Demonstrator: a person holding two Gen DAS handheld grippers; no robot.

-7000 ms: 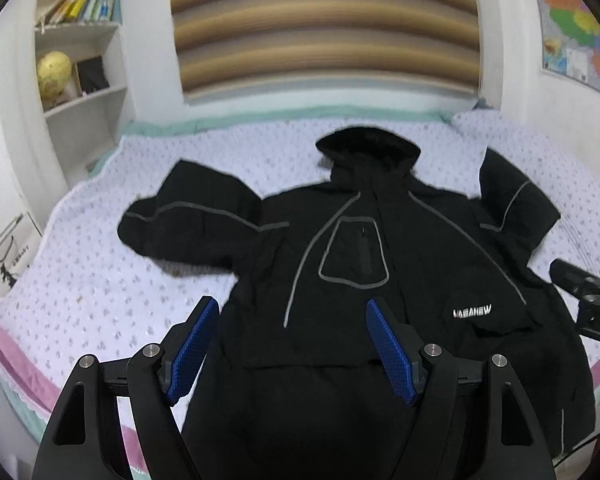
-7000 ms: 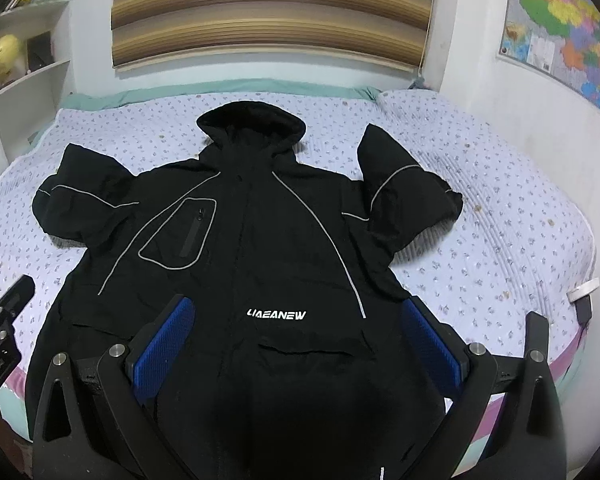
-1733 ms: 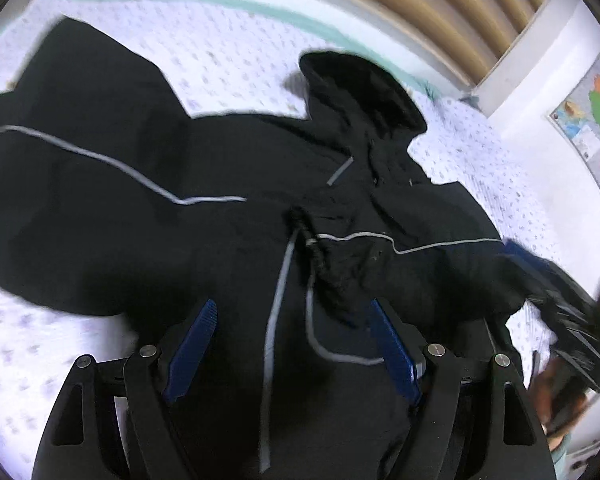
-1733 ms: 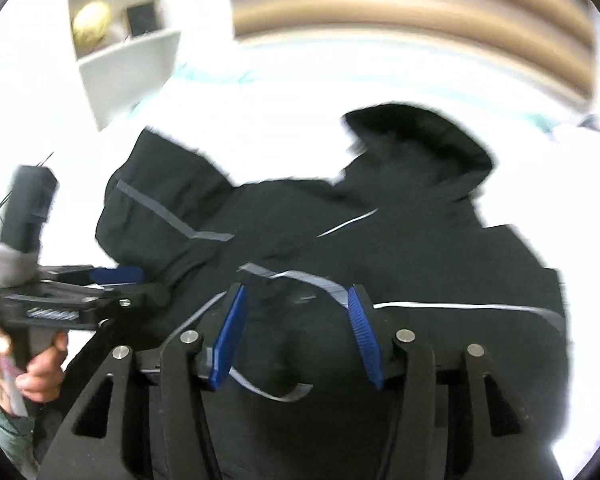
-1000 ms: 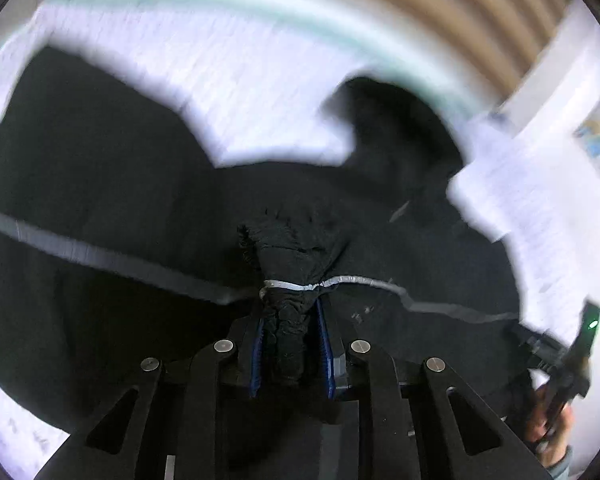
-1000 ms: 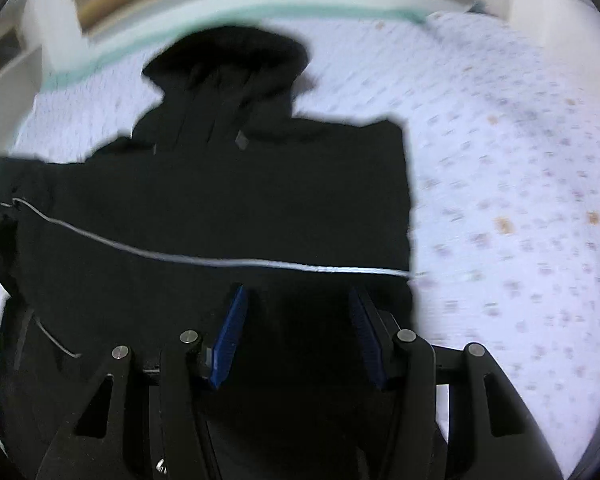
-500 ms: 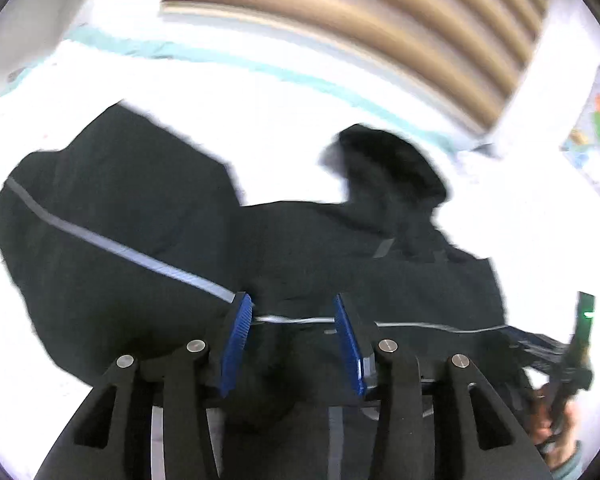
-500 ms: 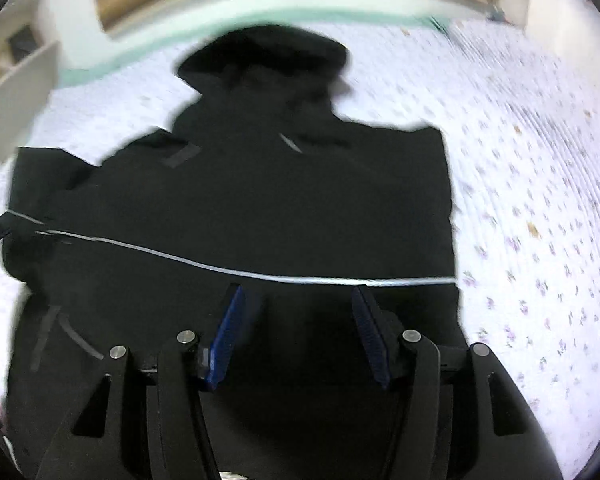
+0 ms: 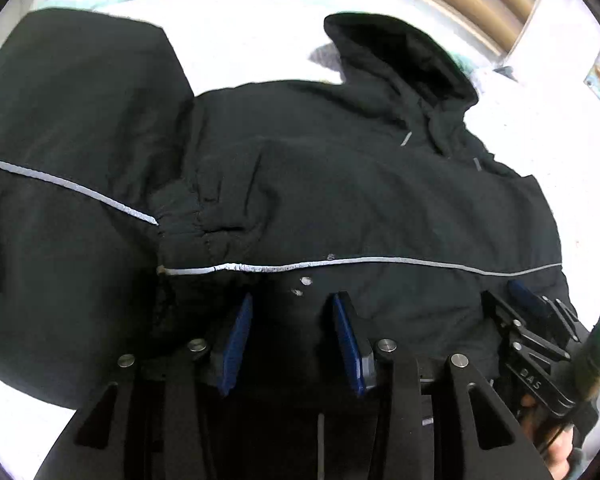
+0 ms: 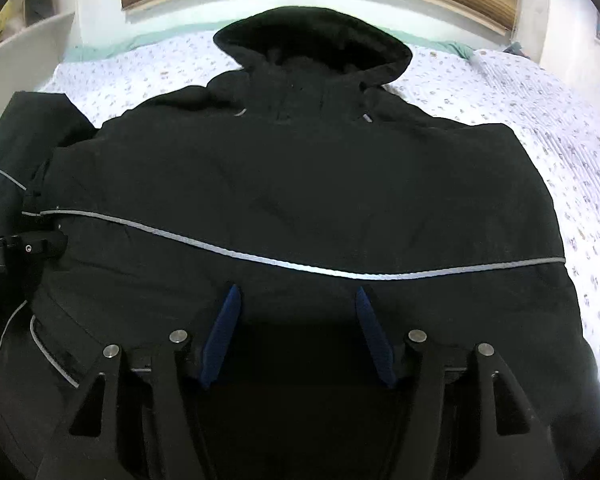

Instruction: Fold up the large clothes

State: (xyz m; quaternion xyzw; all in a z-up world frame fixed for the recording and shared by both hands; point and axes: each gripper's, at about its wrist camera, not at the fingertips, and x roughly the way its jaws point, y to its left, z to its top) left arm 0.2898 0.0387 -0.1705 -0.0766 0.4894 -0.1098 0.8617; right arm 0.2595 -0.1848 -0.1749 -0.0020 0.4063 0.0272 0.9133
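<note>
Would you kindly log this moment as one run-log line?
jacket: right sleeve folded across chest, left sleeve spread | left gripper: open, empty | right gripper: opening, empty | bed

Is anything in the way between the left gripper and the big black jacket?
Nothing visible. The left gripper hangs right over the big black hooded jacket, its jaws apart with only dark fabric below.

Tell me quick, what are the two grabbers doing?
Left gripper: open, holding nothing, over the black jacket.
Right gripper: its jaws are opening, nothing pinched, above the jacket.
</note>
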